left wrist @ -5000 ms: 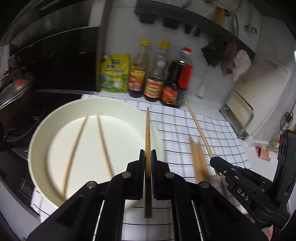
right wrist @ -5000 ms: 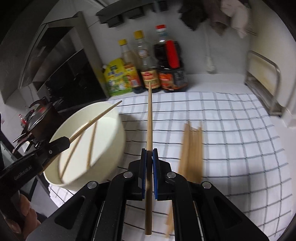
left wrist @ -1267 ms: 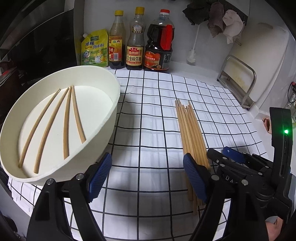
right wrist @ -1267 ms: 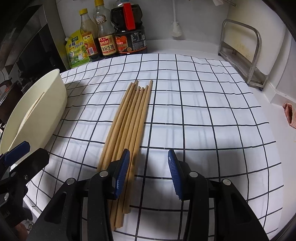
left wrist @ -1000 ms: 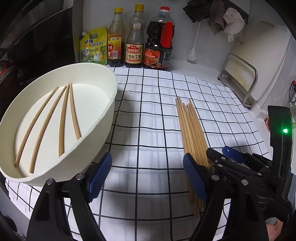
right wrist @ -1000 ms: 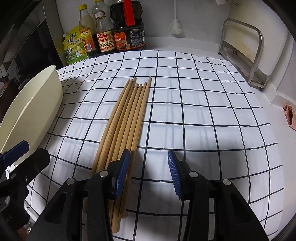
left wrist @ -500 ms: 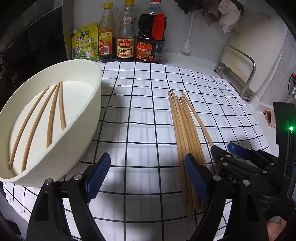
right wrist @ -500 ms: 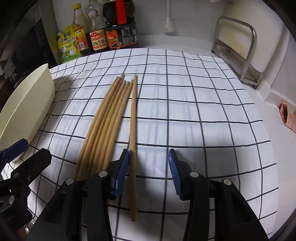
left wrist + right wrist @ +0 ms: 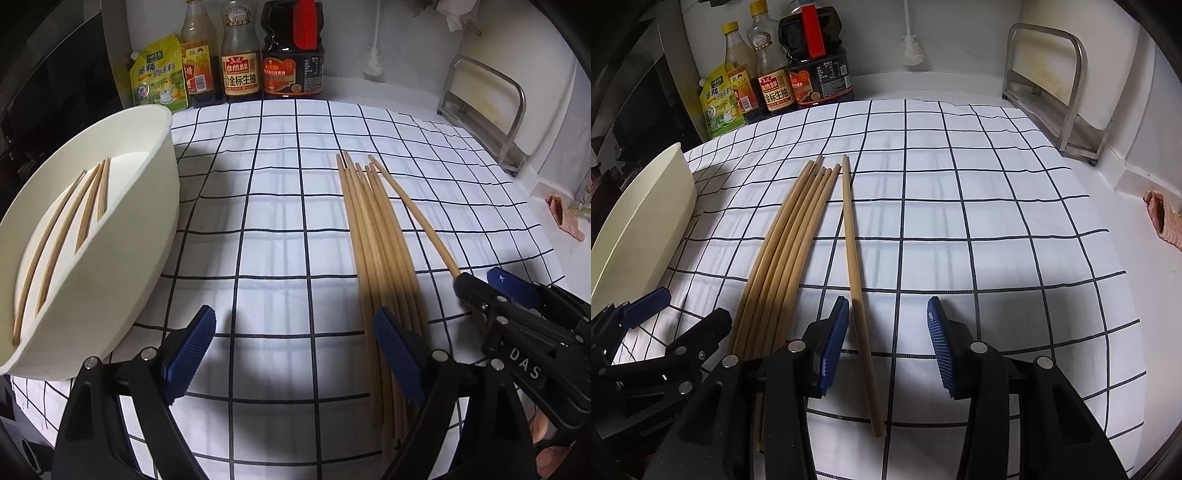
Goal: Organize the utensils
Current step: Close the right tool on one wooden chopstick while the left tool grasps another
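Left wrist view: the white bowl (image 9: 110,258) at the left of the frame holds four chopsticks (image 9: 88,214) lying side by side on its floor. On the checked cloth (image 9: 280,206) covering the table, a bundle of chopsticks (image 9: 376,251) lies at centre right, not yet moved. The left claw (image 9: 295,354) hovers over bare cloth at the bottom of the frame; its jaws are opening and nothing lies between them, though its right pad overlaps the bundle's near end.

Right wrist view: one single chopstick (image 9: 855,266) lies just apart from the bundle, running down the middle of the frame. The right claw (image 9: 888,347) is about half open and astride this stick's near end, which sits close against the left pad (image 9: 833,347); the pads do not press on it. Sauce bottles (image 9: 775,85) stand at upper left.

Progress, as judged: four sticks are binned; roughly seven remain on the cloth, so the task is under halfway.
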{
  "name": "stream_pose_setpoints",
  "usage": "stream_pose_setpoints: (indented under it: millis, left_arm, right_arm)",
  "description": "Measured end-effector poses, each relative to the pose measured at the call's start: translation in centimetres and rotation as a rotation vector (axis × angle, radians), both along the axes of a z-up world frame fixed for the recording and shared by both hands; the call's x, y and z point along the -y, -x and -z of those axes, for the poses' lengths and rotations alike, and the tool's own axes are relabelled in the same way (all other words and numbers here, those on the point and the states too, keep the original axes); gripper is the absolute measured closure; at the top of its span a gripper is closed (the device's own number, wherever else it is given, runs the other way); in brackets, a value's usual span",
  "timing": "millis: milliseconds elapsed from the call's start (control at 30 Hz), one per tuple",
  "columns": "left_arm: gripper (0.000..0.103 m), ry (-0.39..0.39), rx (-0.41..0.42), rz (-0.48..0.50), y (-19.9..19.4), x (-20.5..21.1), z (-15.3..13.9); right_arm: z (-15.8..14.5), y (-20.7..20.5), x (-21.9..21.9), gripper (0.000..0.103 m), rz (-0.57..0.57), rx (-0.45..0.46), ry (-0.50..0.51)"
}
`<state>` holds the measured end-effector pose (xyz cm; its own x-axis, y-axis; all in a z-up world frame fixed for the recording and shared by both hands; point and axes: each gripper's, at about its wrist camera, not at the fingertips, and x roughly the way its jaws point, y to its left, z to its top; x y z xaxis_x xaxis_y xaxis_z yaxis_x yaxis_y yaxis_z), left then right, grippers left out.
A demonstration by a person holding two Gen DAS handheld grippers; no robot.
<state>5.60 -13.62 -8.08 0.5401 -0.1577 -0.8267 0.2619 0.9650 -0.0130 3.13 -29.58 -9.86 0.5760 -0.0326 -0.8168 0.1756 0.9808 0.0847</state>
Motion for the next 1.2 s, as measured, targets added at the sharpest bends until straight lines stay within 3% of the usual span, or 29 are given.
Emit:
stream_pose_setpoints:
  millis: [433, 667, 1100, 1200]
  left_arm:
    - [0.017, -0.009, -0.002, -0.011, -0.5, 0.5, 0.4]
    - [0.012, -0.01, -0.017, -0.023, -0.4, 0.1, 0.7]
    - [0.012, -0.049, -0.018, -0.035, -1.5, 1.0, 0.9]
    - [0.017, -0.015, -0.034, -0.027, -1.7, 0.8, 1.0]
  right_arm:
    - [0.0, -0.1, 0.0, 0.061, 0.0, 0.0, 0.002]
    - [0.0, -0.2, 0.2, 0.061, 0.003, -0.001, 0.007]
    - [0.3, -0.9, -0.6, 0.061, 0.001, -0.003, 0.084]
    - [0.3, -1.1, -0.9, 0.061, -0.013, -0.007, 0.086]
